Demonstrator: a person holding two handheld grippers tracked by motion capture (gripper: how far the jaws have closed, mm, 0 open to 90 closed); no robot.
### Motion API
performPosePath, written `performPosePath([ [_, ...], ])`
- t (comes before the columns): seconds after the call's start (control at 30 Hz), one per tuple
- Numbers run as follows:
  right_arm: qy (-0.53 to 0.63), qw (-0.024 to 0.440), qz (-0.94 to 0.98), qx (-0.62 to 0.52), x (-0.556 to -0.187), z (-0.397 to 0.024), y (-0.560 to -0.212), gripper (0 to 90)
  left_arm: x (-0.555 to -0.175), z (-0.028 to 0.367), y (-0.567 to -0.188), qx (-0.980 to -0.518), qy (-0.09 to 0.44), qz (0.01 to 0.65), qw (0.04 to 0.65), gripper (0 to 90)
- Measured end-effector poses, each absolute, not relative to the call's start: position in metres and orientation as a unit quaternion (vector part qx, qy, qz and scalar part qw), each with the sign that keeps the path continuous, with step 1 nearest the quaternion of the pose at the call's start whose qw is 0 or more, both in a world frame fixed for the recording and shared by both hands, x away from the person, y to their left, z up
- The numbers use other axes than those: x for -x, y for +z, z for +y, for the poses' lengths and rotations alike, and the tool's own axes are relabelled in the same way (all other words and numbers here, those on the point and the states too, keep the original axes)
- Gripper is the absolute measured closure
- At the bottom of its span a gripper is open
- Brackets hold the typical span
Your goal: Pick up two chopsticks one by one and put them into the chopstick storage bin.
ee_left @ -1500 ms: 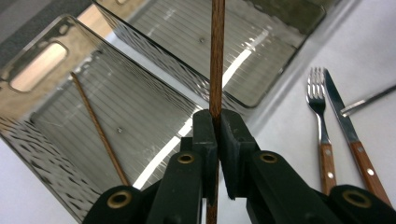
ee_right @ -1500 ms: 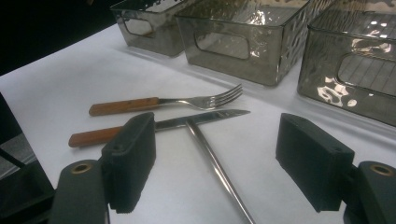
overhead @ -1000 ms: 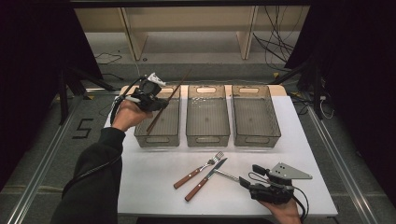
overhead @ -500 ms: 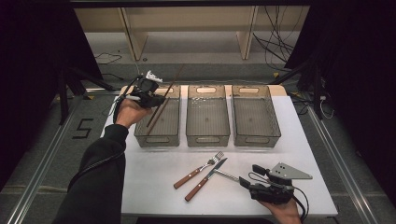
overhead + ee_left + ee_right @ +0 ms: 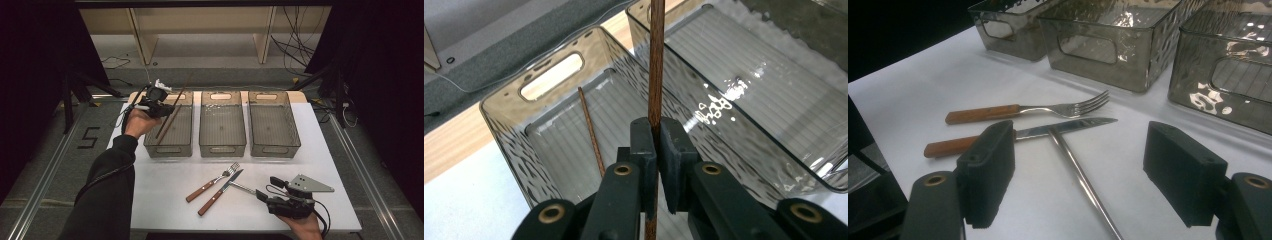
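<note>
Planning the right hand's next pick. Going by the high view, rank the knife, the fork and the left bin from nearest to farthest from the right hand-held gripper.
1. Knife: just left of the right hand-held gripper, on the white table.
2. Fork: beside the knife, a little farther left and back.
3. Left bin: far back on the left side, where the left hand-held gripper holds a chopstick.

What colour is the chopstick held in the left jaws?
Dark brown wood grain on the chopstick; clearest in the left gripper view.
</note>
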State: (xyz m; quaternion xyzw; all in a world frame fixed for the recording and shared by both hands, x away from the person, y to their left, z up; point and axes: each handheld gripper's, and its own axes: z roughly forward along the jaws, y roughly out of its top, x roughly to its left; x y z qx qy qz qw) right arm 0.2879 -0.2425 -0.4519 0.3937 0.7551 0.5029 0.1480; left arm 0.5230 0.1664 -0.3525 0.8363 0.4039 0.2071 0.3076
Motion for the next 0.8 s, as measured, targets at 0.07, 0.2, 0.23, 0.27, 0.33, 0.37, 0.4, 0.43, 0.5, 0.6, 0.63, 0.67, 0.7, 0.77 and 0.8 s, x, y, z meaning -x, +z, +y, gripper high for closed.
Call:
performPosePath([
  [0.07,0.503,0.148,0.755,-0.394,-0.288,-0.242,-0.452,29.2,-0.523,0.167,-0.355,-0.838,0.205,0.406,0.302,84.8],
  [0.2,0.503,0.148,0.755,-0.394,-0.288,-0.243,-0.452,29.2,-0.524,0.17,-0.36,-0.838,0.199,0.412,0.297,84.7],
  [0.23,0.503,0.148,0.755,-0.394,-0.288,-0.242,-0.452,29.2,-0.524,0.17,-0.361,-0.837,0.199,0.414,0.298,84.7],
  [0.27,0.503,0.148,0.755,-0.394,-0.288,-0.242,-0.452,29.2,-0.524,0.171,-0.362,-0.837,0.199,0.414,0.298,84.8],
  [0.33,0.503,0.149,0.755,-0.394,-0.288,-0.243,-0.452,29.2,-0.524,0.172,-0.364,-0.836,0.198,0.416,0.297,84.7],
  [0.37,0.503,0.149,0.755,-0.394,-0.288,-0.243,-0.452,29.2,-0.524,0.172,-0.365,-0.836,0.196,0.418,0.297,84.7],
  [0.4,0.504,0.149,0.754,-0.394,-0.288,-0.243,-0.452,29.2,-0.525,0.173,-0.366,-0.836,0.195,0.42,0.295,84.7],
  [0.43,0.503,0.149,0.755,-0.394,-0.288,-0.242,-0.452,29.2,-0.525,0.173,-0.367,-0.834,0.195,0.422,0.296,84.7],
  [0.5,0.503,0.149,0.755,-0.393,-0.288,-0.242,-0.452,29.2,-0.526,0.175,-0.369,-0.836,0.192,0.424,0.292,84.7],
  [0.6,0.503,0.148,0.755,-0.394,-0.288,-0.242,-0.452,29.2,-0.527,0.176,-0.373,-0.836,0.19,0.428,0.286,84.7],
  [0.63,0.503,0.149,0.755,-0.394,-0.288,-0.242,-0.452,29.2,-0.527,0.177,-0.374,-0.836,0.19,0.429,0.284,84.7],
  [0.67,0.503,0.148,0.754,-0.395,-0.287,-0.242,-0.452,29.2,-0.527,0.178,-0.375,-0.836,0.188,0.431,0.284,84.6],
  [0.7,0.504,0.148,0.754,-0.394,-0.288,-0.242,-0.452,29.3,-0.527,0.178,-0.376,-0.835,0.185,0.433,0.283,84.6],
  [0.77,0.503,0.148,0.755,-0.394,-0.288,-0.242,-0.452,29.2,-0.527,0.179,-0.378,-0.837,0.183,0.434,0.278,84.5],
  [0.8,0.503,0.148,0.755,-0.394,-0.288,-0.242,-0.452,29.2,-0.527,0.18,-0.38,-0.835,0.181,0.437,0.28,84.3],
])
